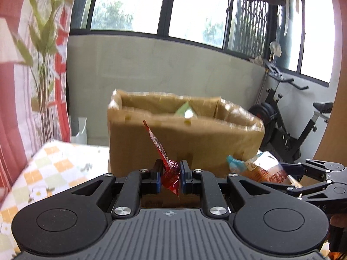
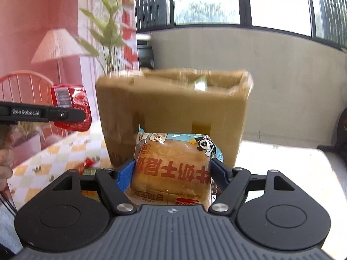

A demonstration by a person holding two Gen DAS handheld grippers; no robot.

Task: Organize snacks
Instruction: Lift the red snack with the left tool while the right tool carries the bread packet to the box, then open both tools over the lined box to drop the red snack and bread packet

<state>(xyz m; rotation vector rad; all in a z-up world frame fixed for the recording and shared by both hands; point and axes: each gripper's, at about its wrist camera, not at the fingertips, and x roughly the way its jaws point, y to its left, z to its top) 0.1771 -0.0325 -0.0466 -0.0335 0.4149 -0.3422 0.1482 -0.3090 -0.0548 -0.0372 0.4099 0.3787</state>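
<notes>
While both grippers were raised, the left gripper (image 1: pixel 170 174) had its jaws closed on a red snack packet (image 1: pixel 171 176), and the right gripper (image 2: pixel 172 171) clamped a bread pack (image 2: pixel 173 169). Just beyond both stood the open cardboard box (image 1: pixel 173 138) on the worktop (image 1: pixel 60 162), its rim above the jaws and its long axis running left to right.

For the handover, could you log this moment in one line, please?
left tongs: red packet | right tongs: bread pack | cardboard box: ahead

Checkered tablecloth (image 1: pixel 54 164) w/ cardboard box (image 1: pixel 173 143), red wrapper (image 2: pixel 88 163).
</notes>
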